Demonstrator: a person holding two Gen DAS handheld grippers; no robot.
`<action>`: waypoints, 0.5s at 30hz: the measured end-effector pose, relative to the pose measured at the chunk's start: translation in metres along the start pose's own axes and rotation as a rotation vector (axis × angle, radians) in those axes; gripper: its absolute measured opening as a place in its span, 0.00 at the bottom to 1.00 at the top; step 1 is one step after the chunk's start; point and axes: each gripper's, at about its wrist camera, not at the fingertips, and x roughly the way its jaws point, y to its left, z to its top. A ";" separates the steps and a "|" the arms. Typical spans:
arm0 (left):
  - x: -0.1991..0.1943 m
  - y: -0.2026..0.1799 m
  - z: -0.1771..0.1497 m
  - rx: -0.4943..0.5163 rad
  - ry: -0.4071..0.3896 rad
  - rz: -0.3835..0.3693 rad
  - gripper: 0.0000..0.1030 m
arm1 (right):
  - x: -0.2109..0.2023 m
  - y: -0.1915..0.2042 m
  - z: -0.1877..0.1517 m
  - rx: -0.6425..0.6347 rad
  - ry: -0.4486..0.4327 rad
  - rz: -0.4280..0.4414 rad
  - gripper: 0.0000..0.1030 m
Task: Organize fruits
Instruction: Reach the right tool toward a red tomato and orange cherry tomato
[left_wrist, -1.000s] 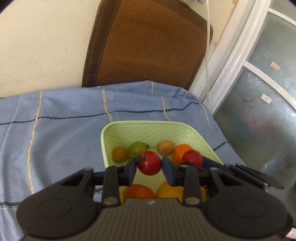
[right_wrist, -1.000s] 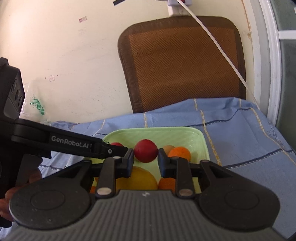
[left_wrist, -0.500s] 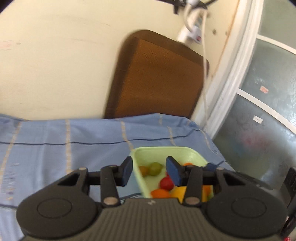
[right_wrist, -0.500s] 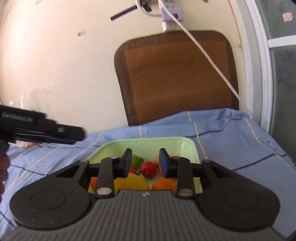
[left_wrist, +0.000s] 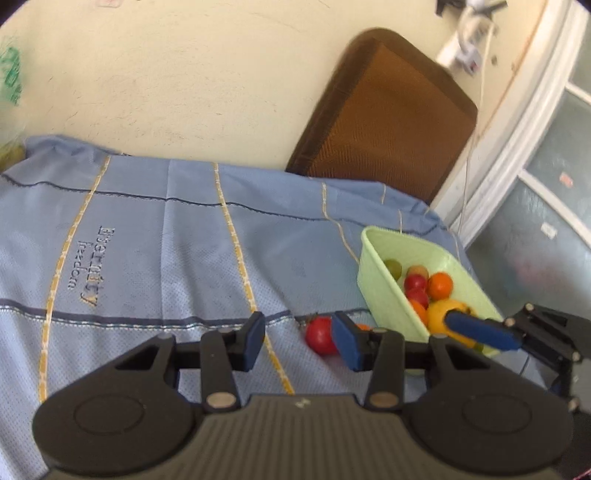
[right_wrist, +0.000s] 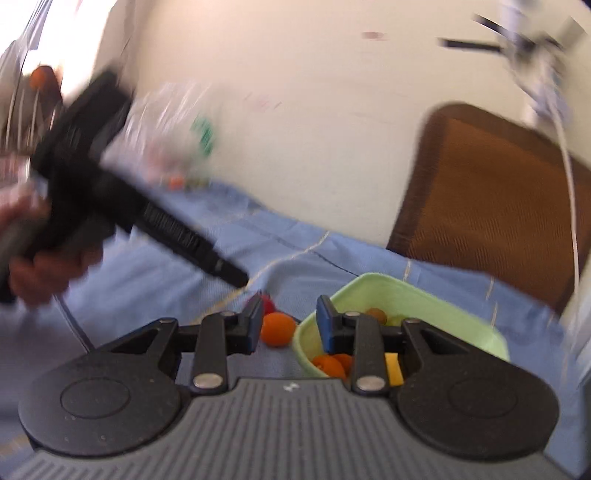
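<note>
A pale green tray on the blue cloth holds several tomatoes, oranges and a yellow fruit. A red tomato and an orange fruit lie on the cloth just left of the tray. My left gripper is open and empty, with the tomato beside its right finger. My right gripper is open and empty above the tray's left rim; its blue finger shows over the tray in the left wrist view. The left gripper's body shows blurred in the right wrist view.
A blue tablecloth with yellow stripes covers the table. A brown woven chair back leans on the cream wall behind the tray. A white cable and socket hang at the upper right. A window frame is on the right.
Both grippers have let go of their tomatoes and opened. Both have swung left and back from the tray. The views are blurred by the motion.
</note>
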 end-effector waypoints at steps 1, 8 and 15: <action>-0.003 0.003 -0.001 -0.004 -0.009 0.001 0.40 | 0.006 0.006 0.005 -0.075 0.029 -0.002 0.31; -0.015 0.016 0.001 -0.010 -0.041 -0.004 0.40 | 0.058 0.035 0.015 -0.488 0.262 0.013 0.31; -0.009 0.010 0.002 0.019 -0.032 -0.027 0.40 | 0.063 0.040 0.013 -0.575 0.309 0.026 0.30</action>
